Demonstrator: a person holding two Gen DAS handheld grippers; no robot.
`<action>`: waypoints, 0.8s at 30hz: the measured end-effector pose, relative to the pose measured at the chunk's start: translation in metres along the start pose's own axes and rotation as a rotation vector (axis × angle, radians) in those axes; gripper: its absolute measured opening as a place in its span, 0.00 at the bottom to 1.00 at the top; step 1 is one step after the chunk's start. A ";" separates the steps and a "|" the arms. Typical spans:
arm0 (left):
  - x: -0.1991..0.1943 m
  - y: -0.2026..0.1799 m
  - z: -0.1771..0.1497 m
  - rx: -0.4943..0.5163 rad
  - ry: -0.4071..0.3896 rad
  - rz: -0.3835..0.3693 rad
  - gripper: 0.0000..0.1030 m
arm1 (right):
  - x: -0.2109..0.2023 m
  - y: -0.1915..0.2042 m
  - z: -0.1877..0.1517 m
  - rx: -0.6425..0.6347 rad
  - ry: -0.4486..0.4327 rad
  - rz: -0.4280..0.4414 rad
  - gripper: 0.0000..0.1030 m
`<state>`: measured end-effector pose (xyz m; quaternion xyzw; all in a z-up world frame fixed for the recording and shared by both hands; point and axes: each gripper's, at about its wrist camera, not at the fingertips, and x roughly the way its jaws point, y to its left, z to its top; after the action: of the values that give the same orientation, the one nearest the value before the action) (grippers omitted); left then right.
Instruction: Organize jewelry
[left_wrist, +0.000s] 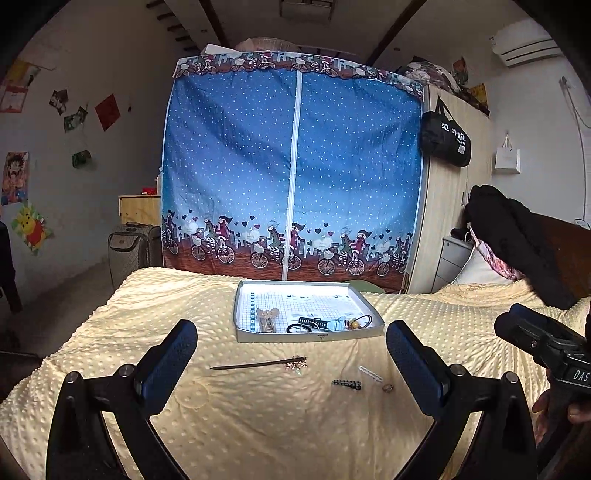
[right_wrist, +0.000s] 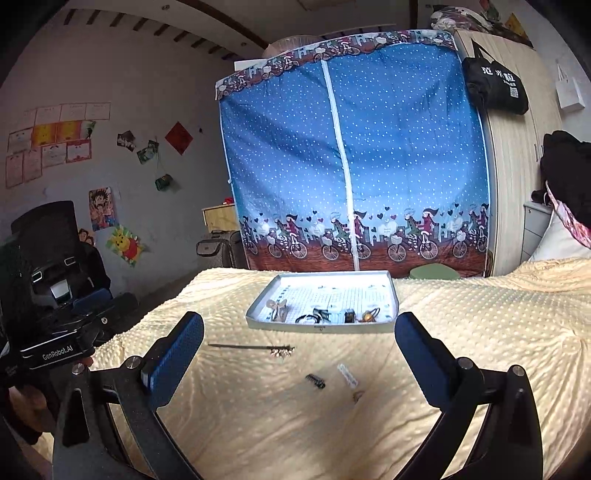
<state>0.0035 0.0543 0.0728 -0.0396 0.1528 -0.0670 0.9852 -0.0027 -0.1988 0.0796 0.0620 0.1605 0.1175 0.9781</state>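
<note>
Both grippers, left gripper (left_wrist: 291, 349) and right gripper (right_wrist: 299, 339), gape wide, holding nothing, over yellow blanket (left_wrist: 221, 424). Tray (left_wrist: 314, 336) sits frame centre; below it lie hair stick (left_wrist: 258, 364), black clip (left_wrist: 346, 384), white clip (left_wrist: 370, 373), ring (left_wrist: 388, 387).

**Readable lettering: two hand-held grippers and one bag**

"GenRobot.AI" stands in white on the black body of the left hand-held gripper (right_wrist: 55, 343). "DAS", cut off at the frame edge, stands on the right hand-held gripper (left_wrist: 554, 354). White Chinese characters, too blurred to read, mark the black bag (left_wrist: 446, 138) hanging right of the blue wardrobe (left_wrist: 291, 173).
</note>
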 end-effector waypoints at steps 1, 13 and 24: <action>-0.002 0.002 -0.002 0.004 0.003 -0.001 1.00 | -0.001 0.003 -0.003 0.001 0.009 0.000 0.99; 0.013 0.037 -0.039 -0.023 0.163 0.020 1.00 | 0.024 0.012 -0.054 0.088 0.181 -0.097 0.99; 0.054 0.055 -0.059 -0.055 0.286 0.061 1.00 | 0.085 0.013 -0.063 0.051 0.332 -0.040 0.99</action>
<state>0.0432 0.0974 -0.0049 -0.0518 0.2945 -0.0377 0.9535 0.0525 -0.1597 -0.0026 0.0634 0.3239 0.1027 0.9383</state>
